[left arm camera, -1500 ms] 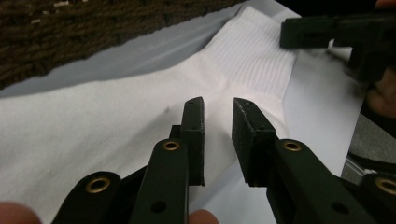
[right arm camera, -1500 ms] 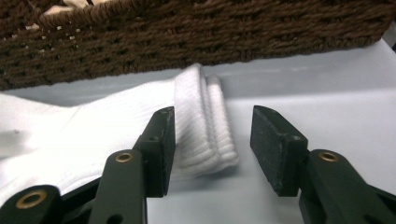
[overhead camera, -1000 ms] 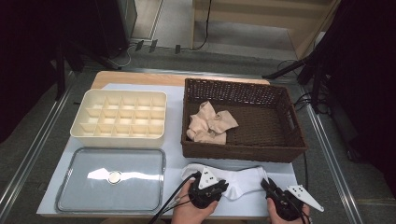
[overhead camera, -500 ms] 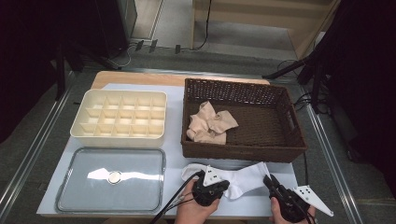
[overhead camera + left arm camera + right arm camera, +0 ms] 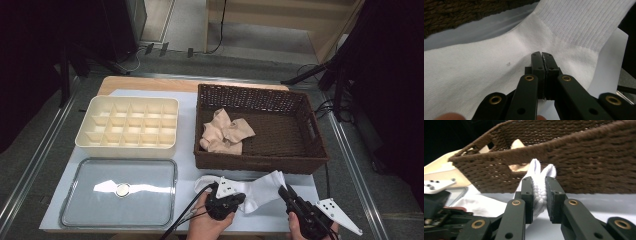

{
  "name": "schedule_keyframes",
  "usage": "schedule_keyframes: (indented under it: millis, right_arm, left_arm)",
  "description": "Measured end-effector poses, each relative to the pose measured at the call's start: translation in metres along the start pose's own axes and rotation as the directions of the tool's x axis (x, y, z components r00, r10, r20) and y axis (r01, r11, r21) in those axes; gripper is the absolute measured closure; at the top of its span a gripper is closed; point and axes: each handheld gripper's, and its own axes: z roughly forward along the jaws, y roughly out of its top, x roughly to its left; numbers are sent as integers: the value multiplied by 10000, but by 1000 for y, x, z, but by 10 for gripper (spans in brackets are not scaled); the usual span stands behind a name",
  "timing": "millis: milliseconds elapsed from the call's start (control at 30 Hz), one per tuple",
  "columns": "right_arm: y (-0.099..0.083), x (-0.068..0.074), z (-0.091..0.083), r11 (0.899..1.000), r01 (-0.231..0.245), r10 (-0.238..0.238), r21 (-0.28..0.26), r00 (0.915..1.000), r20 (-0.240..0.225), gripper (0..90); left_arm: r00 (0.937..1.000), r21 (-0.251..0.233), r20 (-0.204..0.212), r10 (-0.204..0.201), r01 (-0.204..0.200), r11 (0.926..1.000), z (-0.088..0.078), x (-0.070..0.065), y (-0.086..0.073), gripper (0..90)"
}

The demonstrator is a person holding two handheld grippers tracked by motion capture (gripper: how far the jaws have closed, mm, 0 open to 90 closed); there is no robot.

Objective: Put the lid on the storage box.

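Observation:
A white sock (image 5: pixel 257 190) lies on the light table sheet in front of the brown wicker basket (image 5: pixel 260 162). My left gripper (image 5: pixel 235 199) rests on the sock's middle. In the left gripper view its jaws (image 5: pixel 541 56) are pressed together with a thin sliver of the sock (image 5: pixel 486 62) pinched at the tips, and the fabric puckers there. My right gripper (image 5: pixel 286 192) is shut on the sock's ribbed end. In the right gripper view that ribbed end (image 5: pixel 535 168) stands up between the pads (image 5: pixel 539 187), lifted off the table close to the basket's front wall (image 5: pixel 586 165).
Crumpled beige socks (image 5: pixel 225 132) lie inside the basket at its left. A cream divided box (image 5: pixel 130 125) stands at the left, with a clear lid (image 5: pixel 120 192) flat in front of it. Both hands sit at the table's near edge.
My right gripper has risen and shifted toward the basket, drawing the sock's ribbed end up with it. The left gripper has stayed on the sock's middle.

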Motion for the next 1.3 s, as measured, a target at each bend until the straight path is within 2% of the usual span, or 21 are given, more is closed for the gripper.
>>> schedule_keyframes:
  millis: [300,400,500,733,833,933,1000,1100,1300]
  right_arm:
    - [8,22,2,9995,322,-324,-66,9992,-232,793]
    - [10,30,2,9986,514,-516,-97,9982,-289,798]
    - [10,39,3,9976,685,-689,-138,9969,-374,800]
    - [8,64,11,9973,737,-739,-61,9932,-903,800]
    - [6,73,15,9968,795,-792,-17,9920,-978,801]
    - [5,80,20,9967,816,-811,8,9913,-1037,801]
    - [3,83,23,9959,906,-897,40,9912,-969,801]
    - [2,86,25,9951,987,-983,-9,9907,-937,801]
    - [-2,92,32,9938,1115,-1103,58,9885,-1031,800]
  left_arm:
    - [10000,75,4,-58,58,10000,0,0,1,900]
    - [9999,50,-118,5,-5,10000,0,-1,1,900]
    - [10000,53,-35,-65,65,10000,0,0,1,900]
    - [9995,152,98,-298,297,9994,1,2,3,900]
    - [9997,92,-47,-260,261,9996,1,1,3,900]
    - [9992,62,116,-389,388,9992,0,2,2,900]
    - [9989,20,178,-430,430,9991,-5,2,2,885]
    - [9995,-200,206,-222,226,9995,-20,4,1,866]
    - [9993,-665,-34,-365,362,9971,-52,20,-1,855]
